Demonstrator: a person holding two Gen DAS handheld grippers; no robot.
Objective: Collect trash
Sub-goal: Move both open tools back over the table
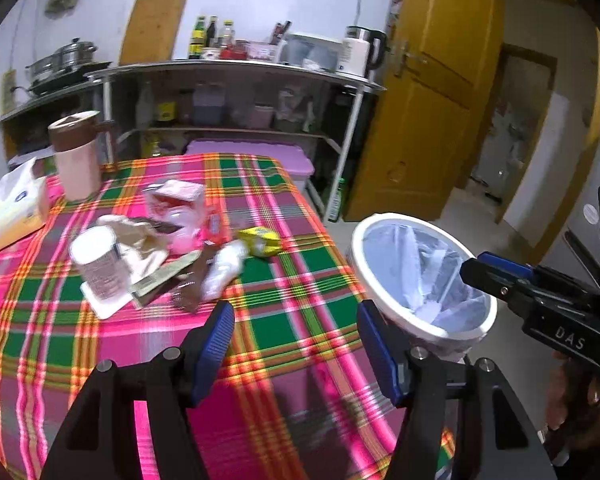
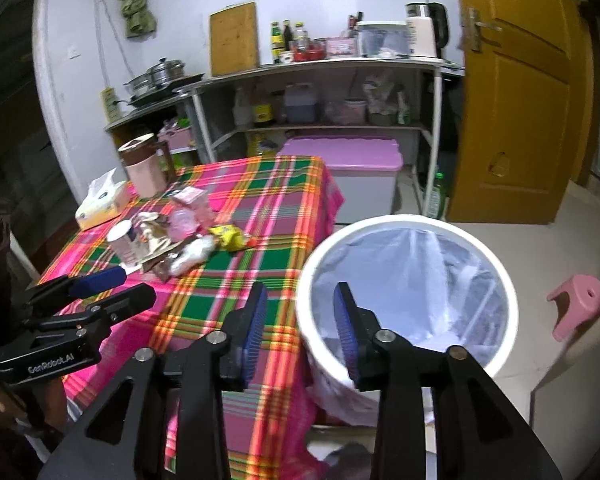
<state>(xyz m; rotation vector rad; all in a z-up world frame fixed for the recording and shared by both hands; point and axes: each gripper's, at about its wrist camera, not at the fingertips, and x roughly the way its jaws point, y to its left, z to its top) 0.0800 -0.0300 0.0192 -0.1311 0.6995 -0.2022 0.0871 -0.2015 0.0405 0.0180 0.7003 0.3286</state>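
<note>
A pile of trash lies on the plaid tablecloth [image 1: 284, 280]: a white paper cup [image 1: 98, 258], crumpled brown paper [image 1: 140, 240], a pink wrapper box [image 1: 180, 204], a white plastic wad [image 1: 224, 268] and a yellow wrapper [image 1: 260, 241]. The pile also shows in the right wrist view [image 2: 172, 236]. A white bin with a clear liner [image 1: 416, 276] stands by the table's right edge, also in the right wrist view [image 2: 408, 276]. My left gripper [image 1: 296, 344] is open and empty, above the cloth short of the pile. My right gripper [image 2: 300, 320] is open and empty, straddling the bin's near rim.
On the table's far left stand a tissue box [image 1: 14, 204] and a pink-and-brown jug [image 1: 78, 152]. Behind are a metal shelf with bottles and a kettle [image 1: 240, 68], a pink-lidded storage box [image 2: 348, 176], a yellow door [image 1: 428, 92] and a pink stool [image 2: 576, 304].
</note>
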